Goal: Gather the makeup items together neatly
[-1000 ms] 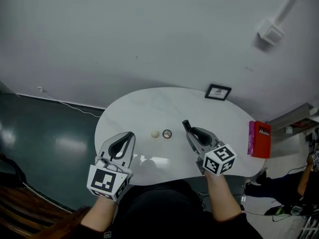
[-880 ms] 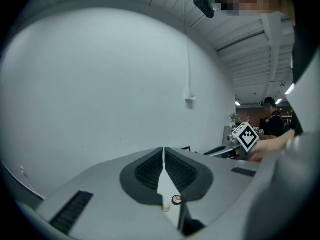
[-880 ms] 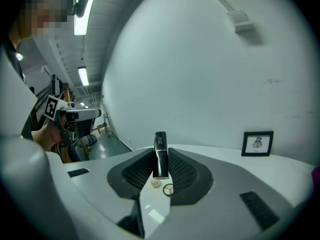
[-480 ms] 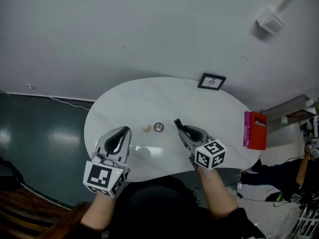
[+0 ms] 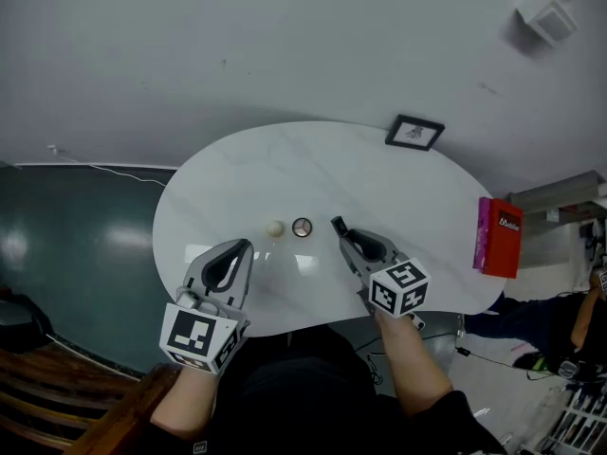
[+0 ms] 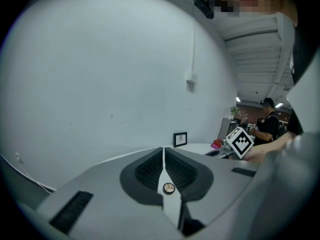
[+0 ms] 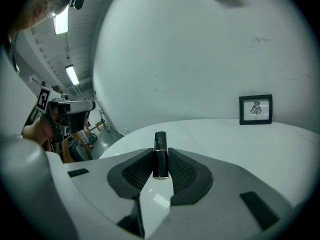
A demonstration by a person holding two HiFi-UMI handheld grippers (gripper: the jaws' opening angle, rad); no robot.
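Note:
On the white oval table (image 5: 285, 169), a small beige ball (image 5: 275, 227) and a round compact (image 5: 302, 227) lie side by side near the middle. Just right of the compact, my right gripper (image 5: 343, 237) is shut on a black lipstick tube (image 5: 337, 225). The tube stands upright between the pads (image 7: 160, 154) and pokes out past the tips. My left gripper (image 5: 244, 247) hovers at the near left, below the ball, shut with nothing in it. In the left gripper view the compact (image 6: 169, 188) shows through the slot under the closed jaws.
A small framed picture (image 5: 414, 133) stands at the table's far right. A red and pink box (image 5: 499, 238) stands on the right end. A dark floor lies left of the table, with a wooden chair (image 5: 57, 415) at the near left. People stand far right.
The head view has shifted, so the table sits higher in the picture. The left gripper has come slightly nearer the ball. The right gripper keeps its hold on the tube beside the compact.

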